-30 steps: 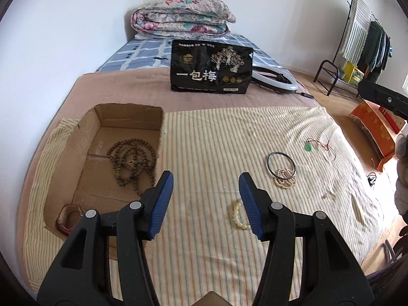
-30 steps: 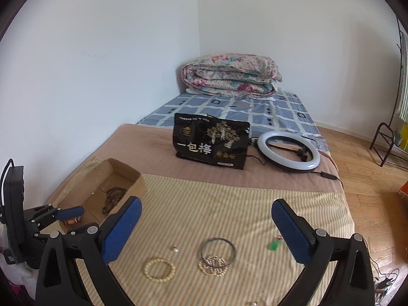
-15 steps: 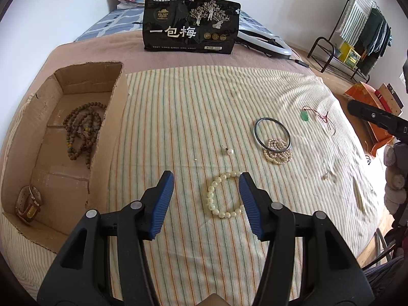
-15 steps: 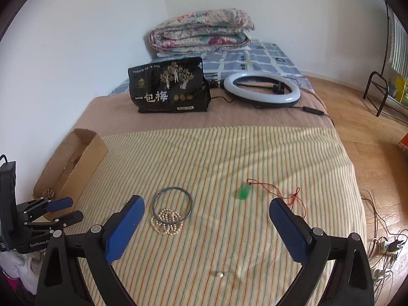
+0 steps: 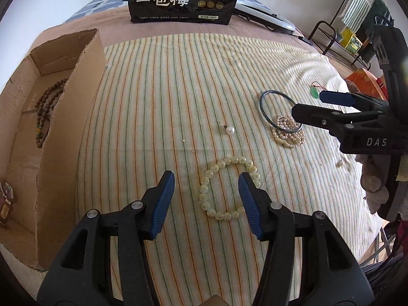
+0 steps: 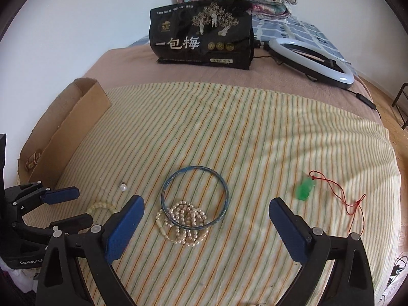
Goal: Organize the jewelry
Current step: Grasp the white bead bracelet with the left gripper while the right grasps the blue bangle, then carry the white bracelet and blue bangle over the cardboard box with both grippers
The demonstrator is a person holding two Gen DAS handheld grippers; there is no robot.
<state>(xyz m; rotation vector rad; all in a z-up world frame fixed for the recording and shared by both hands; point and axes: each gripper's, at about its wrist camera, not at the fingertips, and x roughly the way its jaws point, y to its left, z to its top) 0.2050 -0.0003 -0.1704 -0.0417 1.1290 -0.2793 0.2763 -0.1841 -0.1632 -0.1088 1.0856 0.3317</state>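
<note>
Landmark = cardboard box (image 5: 63, 117) at the left edge of the striped cloth (image 5: 178, 81).

L gripper (image 5: 206, 199) is low over the cloth, just right of the box wall, pointing steeply down. Jaws about half open and have just been closing a bit; nothing pinched. The pale bead bracelet (image 5: 224, 188) lies flat, part between the jaws, its right side running under/behind the right pad, so can't tell if that pad touches it.

R gripper (image 6: 206, 219) is further from the box, spread wide, empty, hovering over the blue bangle (image 6: 195, 196) and the pearl strand (image 6: 183, 224) heaped partly inside the bangle.

Other items: loose pearl (image 5: 230, 130) sits between the bracelet and the bangle. Green pendant on red cord (image 6: 304, 190) is farthest from the box. Already in the box: brown bead necklace (image 5: 46, 112), plus a small brownish piece (image 5: 5, 201) at the near end.

Risks, as I judge:
- L pad may land on the beads instead of straddling them, so the bracelet rolls or skids on the soft cloth.
- Pinch may catch cloth along w/ the beads and drag the cloth.
- R closing here could grab bangle + pearls together; the strand may dangle, snag or drop on the way to the box.
- Both grippers are close; the carry paths toward the box could clash.
</note>
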